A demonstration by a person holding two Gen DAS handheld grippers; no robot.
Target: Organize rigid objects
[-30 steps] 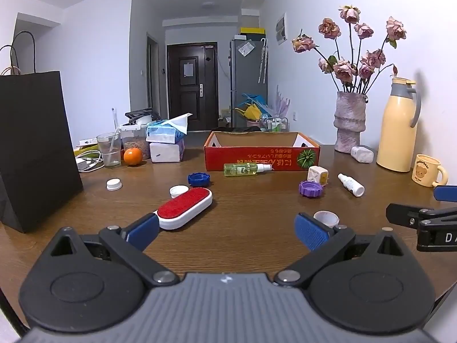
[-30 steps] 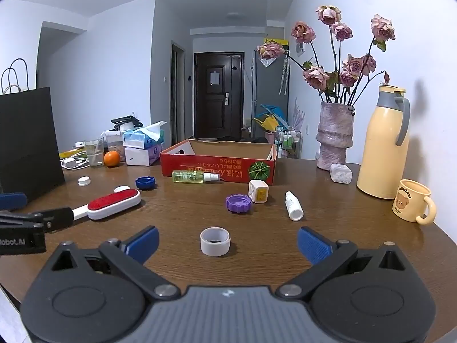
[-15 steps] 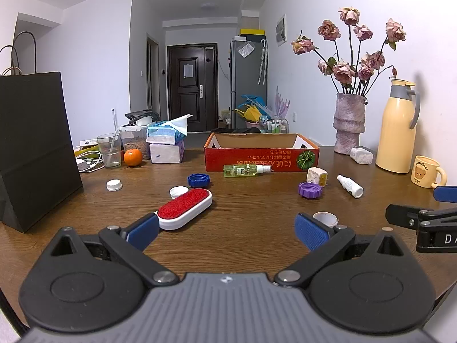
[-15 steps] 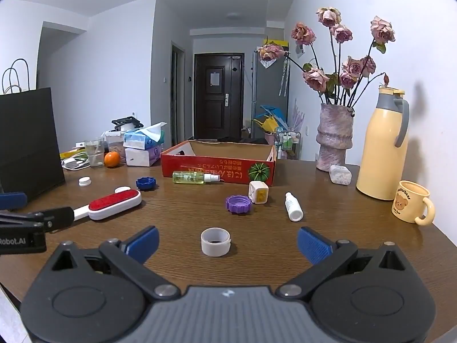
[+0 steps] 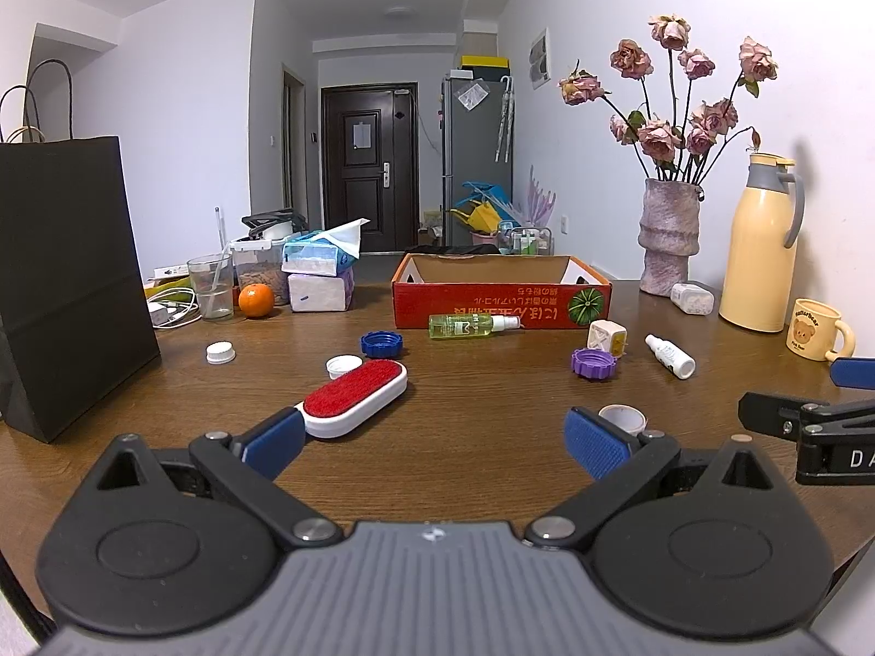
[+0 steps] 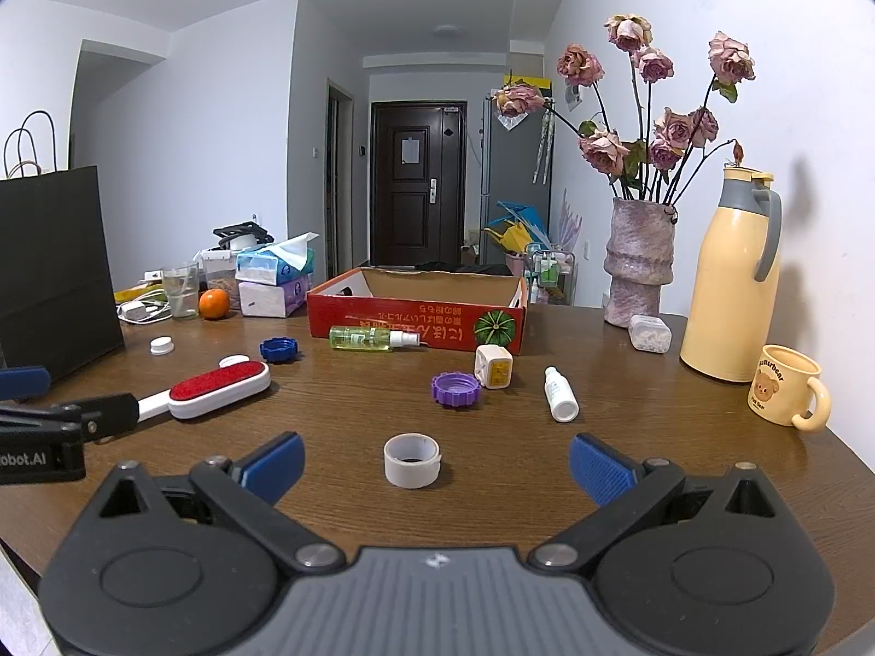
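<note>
A red cardboard box (image 5: 500, 312) (image 6: 418, 322) stands open at the table's middle back. Loose on the wood lie a red-and-white lint brush (image 5: 355, 398) (image 6: 219, 389), a green spray bottle (image 5: 470, 324) (image 6: 374, 338), a blue cap (image 5: 381, 344), a purple cap (image 6: 456, 389), a white cube (image 6: 494, 366), a small white bottle (image 6: 560, 402), white caps (image 5: 220, 352) and a grey tape roll (image 6: 412, 460). My left gripper (image 5: 435, 443) is open and empty, just short of the brush. My right gripper (image 6: 435, 464) is open and empty, with the tape roll between its fingers' line.
A black paper bag (image 5: 65, 273) stands at the left edge. A vase of roses (image 6: 640, 268), a yellow thermos (image 6: 735, 284) and a bear mug (image 6: 787, 393) line the right wall side. A glass, an orange (image 5: 256, 300) and tissue boxes sit back left.
</note>
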